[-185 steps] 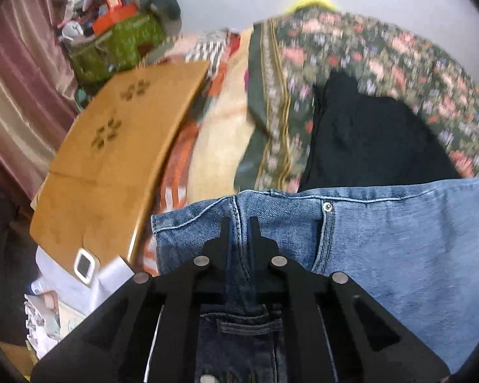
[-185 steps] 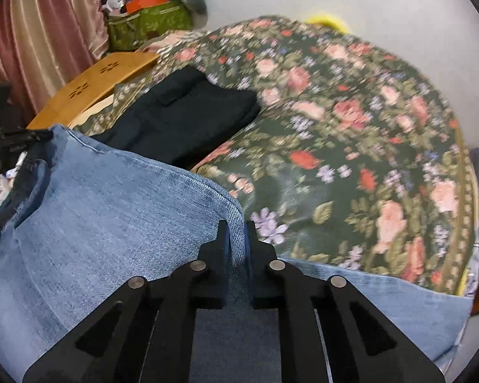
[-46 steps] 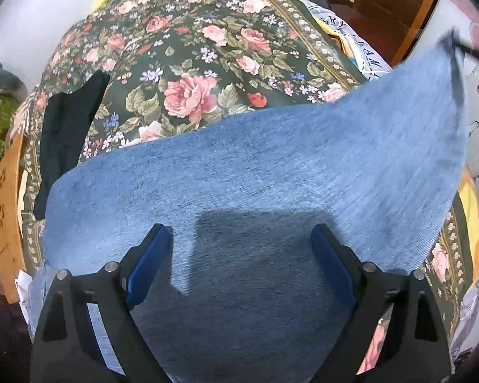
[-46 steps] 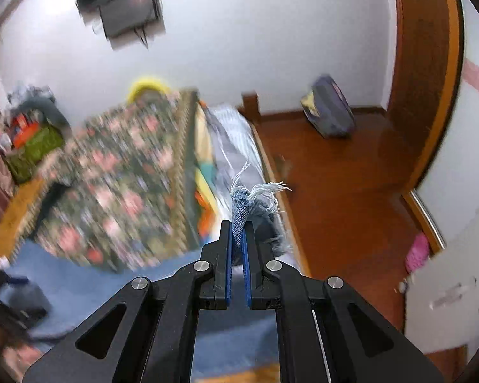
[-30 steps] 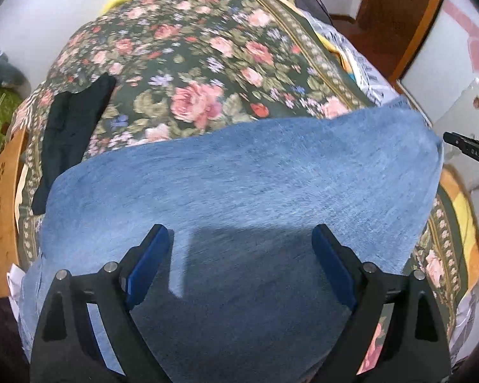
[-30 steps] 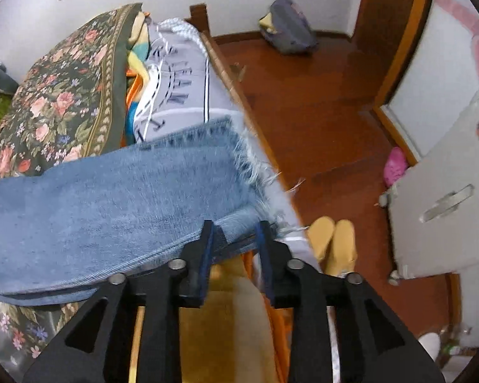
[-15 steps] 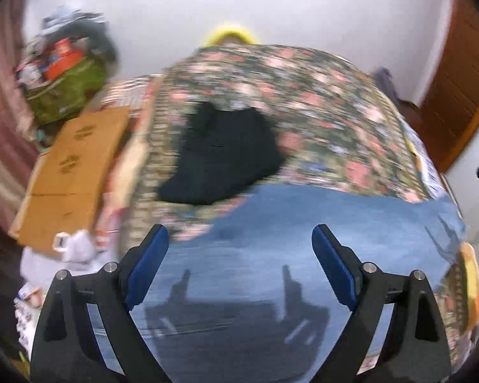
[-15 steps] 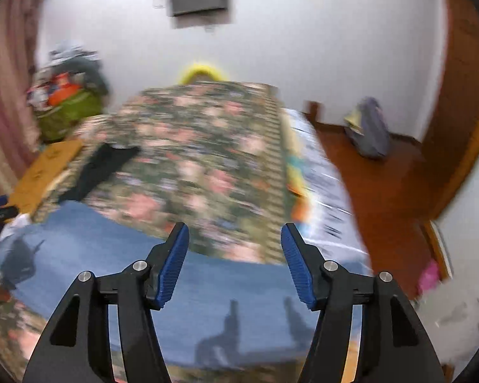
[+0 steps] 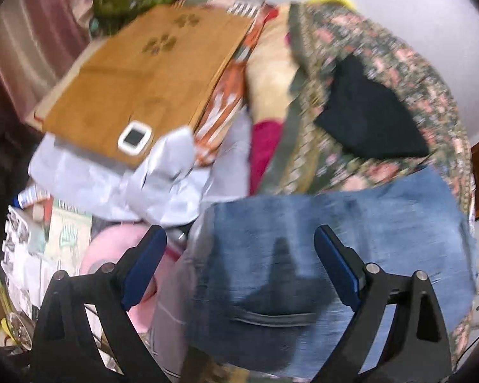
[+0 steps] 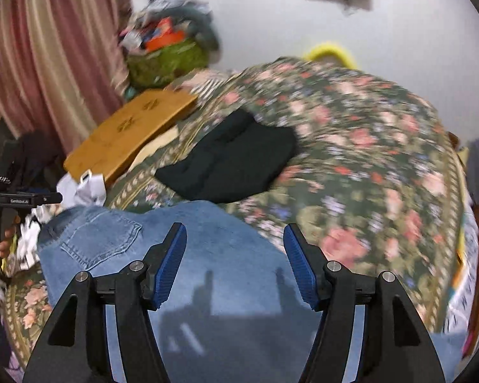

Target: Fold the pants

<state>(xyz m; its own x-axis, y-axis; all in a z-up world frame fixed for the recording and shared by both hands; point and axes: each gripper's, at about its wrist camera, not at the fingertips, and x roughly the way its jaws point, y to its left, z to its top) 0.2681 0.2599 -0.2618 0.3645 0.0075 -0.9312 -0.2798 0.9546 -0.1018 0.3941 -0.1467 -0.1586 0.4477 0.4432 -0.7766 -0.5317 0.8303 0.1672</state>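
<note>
Blue jeans point(image 10: 226, 255) spread flat across the near edge of the bed point(image 10: 383, 166), back pocket point(image 10: 102, 239) facing up at the left end. In the left view, same jeans point(image 9: 335, 249) lying over the floral bedspread point(image 9: 399, 73), frayed edge off to the right, a bit blurry.

Left tongs point(image 9: 239, 265) wide apart, hovering over the denim, gripping nothing. Right tongs point(image 10: 234, 265) also spread apart above the middle of the jeans, nothing between them, just shadows on the fabric.

Just past the jeans, a folded black garment point(image 10: 230, 162) sitting on the bedspread, apart from the denim. Off the left side of the bed, a wooden board point(image 9: 143, 73) with paw-print cutouts, a small white gadget point(image 9: 134, 137) resting on its near corner, crumpled white plastic point(image 9: 163, 178) just beside it. Something pink point(image 9: 118, 249) lower down, too blurry to tell what. Striped curtain point(image 10: 48, 57) and a green bag point(image 10: 166, 60) stuffed with clutter against the back wall.
</note>
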